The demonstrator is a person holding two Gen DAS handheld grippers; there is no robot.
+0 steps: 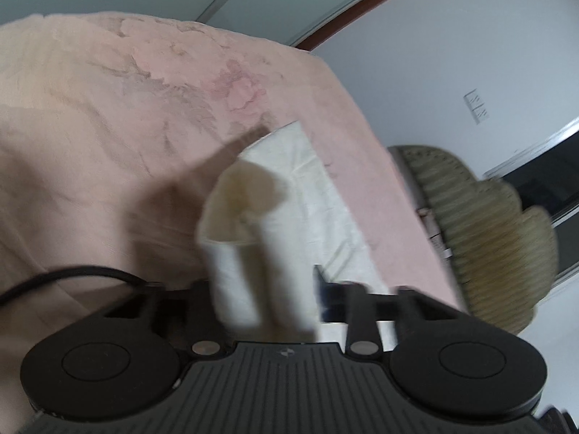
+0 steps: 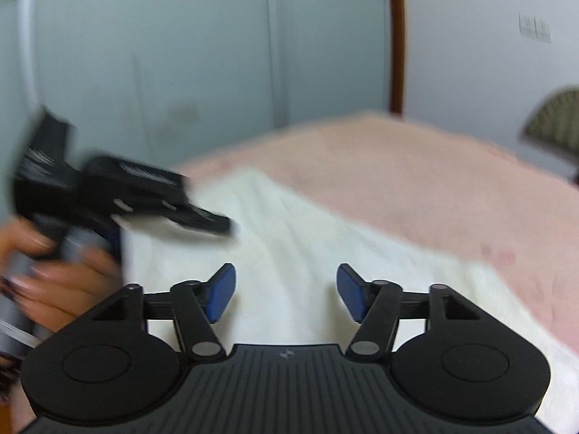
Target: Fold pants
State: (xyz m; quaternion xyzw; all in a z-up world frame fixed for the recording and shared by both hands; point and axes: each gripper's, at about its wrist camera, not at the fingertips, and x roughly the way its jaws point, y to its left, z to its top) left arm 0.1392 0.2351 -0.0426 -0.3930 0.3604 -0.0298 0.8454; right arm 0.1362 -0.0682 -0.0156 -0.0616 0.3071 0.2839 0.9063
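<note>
The white pants [image 2: 289, 260] lie on the pink bedspread [image 2: 416, 173], stretched out long toward the far end of the bed. One part of the pants is lifted off the bedspread. That part is bunched into a soft roll [image 1: 249, 238], and it hangs up in front of the left gripper [image 1: 267, 300]. The rest of the pants lies flat on the bedspread behind the roll [image 1: 318, 195].

The left gripper has the cloth pinched between its two fingers, and the cloth hides most of them. Only a bit of a blue pad [image 1: 320, 289] peeks out beside the cloth. A black cable [image 1: 72, 276] curls away from the gripper over the bedspread. From the right wrist view, the left gripper [image 2: 231, 226] is a dark blur above the pants, with a hand [image 2: 54, 282] around its handle.

The right gripper [image 2: 286, 289] is over the near part of the pants. Its jaws stand wide apart, with nothing between the blue pads [image 2: 222, 291]. I cannot tell if it touches the cloth.

Past the bedspread there is a woven wicker chair [image 1: 488, 231] just beside the bed. Behind the bed is a pale wall [image 2: 181, 54], a brown wooden strip [image 2: 396, 36] going up, and a wall socket [image 1: 477, 106].
</note>
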